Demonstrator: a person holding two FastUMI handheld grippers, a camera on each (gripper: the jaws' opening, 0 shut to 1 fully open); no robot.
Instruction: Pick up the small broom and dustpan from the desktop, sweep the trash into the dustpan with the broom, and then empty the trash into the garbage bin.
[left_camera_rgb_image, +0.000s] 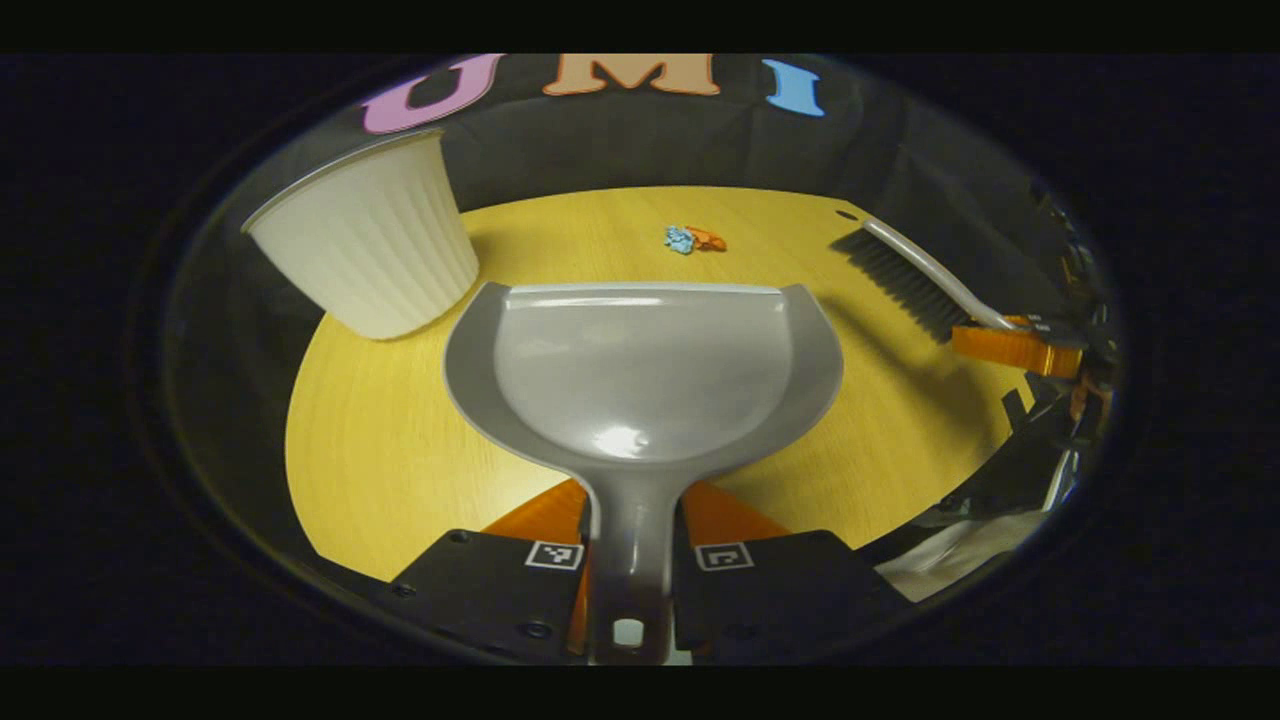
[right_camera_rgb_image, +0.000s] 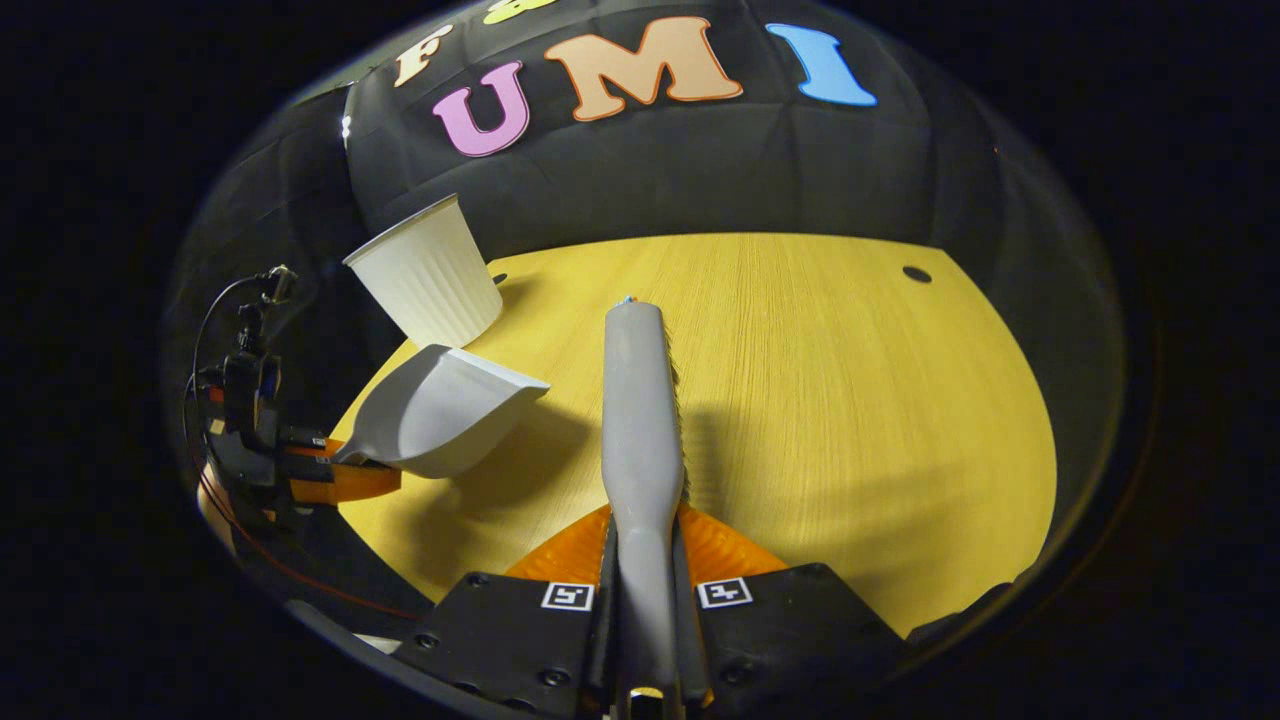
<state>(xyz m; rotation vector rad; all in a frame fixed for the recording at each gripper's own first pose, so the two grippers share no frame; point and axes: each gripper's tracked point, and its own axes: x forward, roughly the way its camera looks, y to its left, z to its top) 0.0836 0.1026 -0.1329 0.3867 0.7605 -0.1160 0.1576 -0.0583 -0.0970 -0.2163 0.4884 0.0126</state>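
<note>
In the left gripper view my left gripper (left_camera_rgb_image: 632, 525) is shut on the handle of a grey dustpan (left_camera_rgb_image: 640, 370), held above the yellow desktop (left_camera_rgb_image: 400, 450) with its mouth facing away. Beyond its lip lie small blue and orange scraps of trash (left_camera_rgb_image: 693, 239). At the right, the other gripper (left_camera_rgb_image: 1015, 345) holds the broom (left_camera_rgb_image: 915, 280), bristles hanging down. In the right gripper view my right gripper (right_camera_rgb_image: 643, 545) is shut on the grey broom handle (right_camera_rgb_image: 640, 420), which points forward. The dustpan (right_camera_rgb_image: 435, 410) is lifted at the left in the left gripper (right_camera_rgb_image: 320, 470).
A white ribbed garbage bin (left_camera_rgb_image: 375, 240) stands at the desk's far left corner, seen as the bin (right_camera_rgb_image: 430, 275) behind the dustpan in the right gripper view. A small dark hole (right_camera_rgb_image: 916, 273) marks the desktop's far right. The black cloth wall rises behind the desk.
</note>
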